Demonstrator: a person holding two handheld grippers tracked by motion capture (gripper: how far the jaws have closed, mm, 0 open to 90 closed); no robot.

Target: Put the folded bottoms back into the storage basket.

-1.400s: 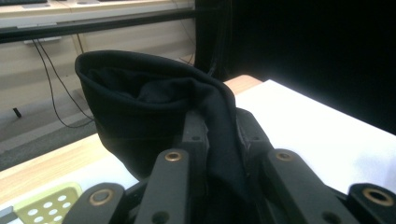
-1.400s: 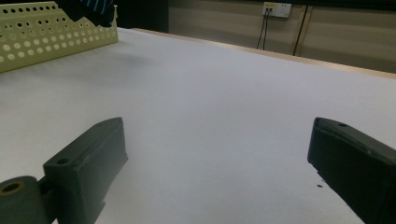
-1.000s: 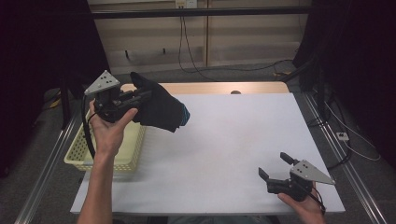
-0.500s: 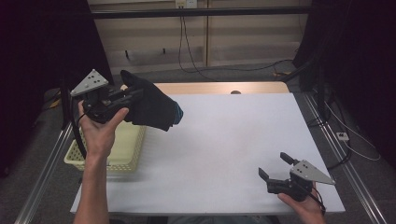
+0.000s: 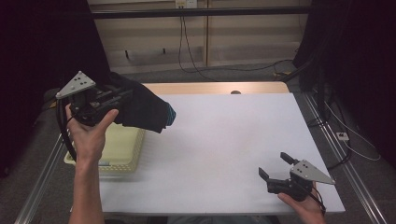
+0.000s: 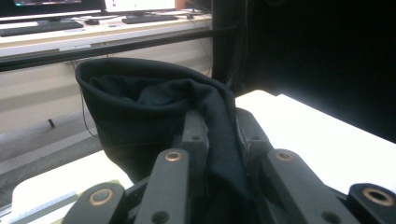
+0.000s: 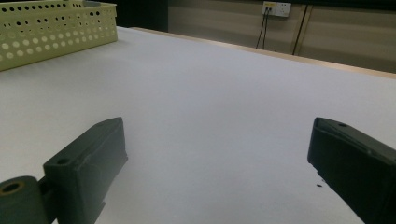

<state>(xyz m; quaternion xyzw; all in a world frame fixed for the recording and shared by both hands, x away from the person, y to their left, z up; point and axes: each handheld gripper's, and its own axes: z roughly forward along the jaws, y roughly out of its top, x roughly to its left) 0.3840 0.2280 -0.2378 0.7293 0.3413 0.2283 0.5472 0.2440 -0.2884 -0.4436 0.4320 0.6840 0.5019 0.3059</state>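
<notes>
Cloth [image 5: 142,109], black with teal edge, bunched in left claw [image 5: 122,97].

A lab: black curtains [image 5: 42,56], loose cables [image 5: 196,51], monitors [image 6: 51,7].

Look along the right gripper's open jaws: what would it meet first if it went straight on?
Likely nothing soon: ahead of the right gripper lies bare table, with the yellow basket off to the side.

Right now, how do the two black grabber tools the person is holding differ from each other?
The left gripper is raised over the yellow basket, jaws shut on a black cloth; the right gripper sits low near the white table with jaws wide open, holding nothing. Both are black, hand-held and carry a grey three-cornered plate.
</notes>
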